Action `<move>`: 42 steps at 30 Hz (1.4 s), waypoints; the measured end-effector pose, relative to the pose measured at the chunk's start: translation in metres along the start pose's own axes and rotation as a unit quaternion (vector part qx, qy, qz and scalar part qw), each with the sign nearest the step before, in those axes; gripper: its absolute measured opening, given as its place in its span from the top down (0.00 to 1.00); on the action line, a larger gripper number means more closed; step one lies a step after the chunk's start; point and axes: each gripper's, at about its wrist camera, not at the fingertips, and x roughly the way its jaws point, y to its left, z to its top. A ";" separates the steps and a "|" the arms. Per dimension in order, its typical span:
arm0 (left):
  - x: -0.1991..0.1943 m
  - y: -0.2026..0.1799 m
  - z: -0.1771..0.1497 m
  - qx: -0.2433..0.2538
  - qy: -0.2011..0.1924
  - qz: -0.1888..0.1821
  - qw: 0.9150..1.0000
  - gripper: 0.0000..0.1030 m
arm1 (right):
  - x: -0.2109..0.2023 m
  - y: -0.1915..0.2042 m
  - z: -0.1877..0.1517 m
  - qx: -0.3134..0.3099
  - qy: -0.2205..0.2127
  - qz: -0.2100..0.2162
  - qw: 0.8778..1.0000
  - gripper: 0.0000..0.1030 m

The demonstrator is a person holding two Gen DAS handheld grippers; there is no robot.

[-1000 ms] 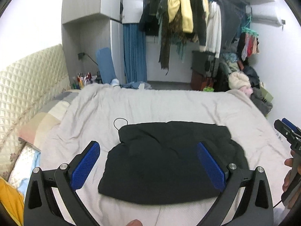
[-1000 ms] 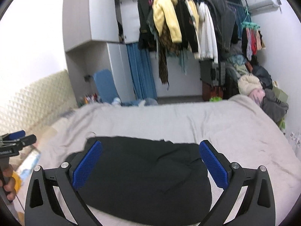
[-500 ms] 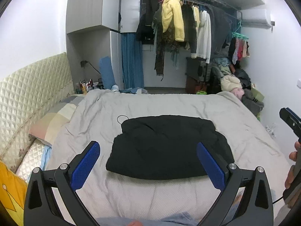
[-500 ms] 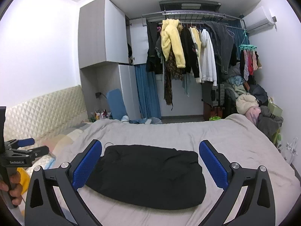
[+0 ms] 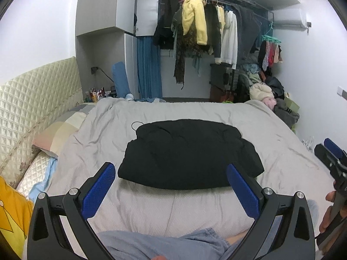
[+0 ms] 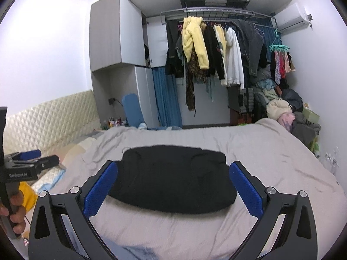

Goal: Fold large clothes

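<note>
Your bed, spread with a grey cover, fills the lower half of both views, and everything else sits in relation to it. Beyond its far edge a clothes rail carries hanging garments, a yellow jacket among them. Along the bed's left side runs the cream quilted headboard, with a pillow lying just below it.

The folded black garment lies flat on the middle of the bed, a wide compact bundle with a thin cord loop poking out at its far left corner. It is touched by neither tool.

You hold both grippers level above the bed's near edge, pointed across it toward the rail. Your left gripper has its jaws spread wide apart and empty, the blue pads framing the garment's near edge from above without contact. Your right gripper is posed the same way, jaws wide and holding nothing, the bundle showing between its fingers.

In the right wrist view your left hand is wrapped around its handle off the bed's left side. In the left wrist view your right hand grips its handle at the bed's right side.
</note>
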 end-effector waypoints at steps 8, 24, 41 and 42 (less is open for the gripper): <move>0.022 -0.001 -0.024 0.005 0.028 -0.001 1.000 0.00 | -0.003 0.004 -0.029 0.012 0.022 -0.008 1.000 0.00; 0.048 0.005 -0.042 -0.002 0.060 0.000 0.998 0.00 | 0.005 0.000 -0.052 0.022 0.051 -0.017 0.998 0.00; 0.052 0.003 -0.042 0.004 0.064 -0.003 0.998 0.00 | 0.003 0.002 -0.055 0.021 0.050 -0.018 0.998 0.00; 0.052 0.003 -0.042 0.004 0.064 -0.004 0.998 0.00 | 0.002 0.002 -0.055 0.021 0.050 -0.018 0.998 0.00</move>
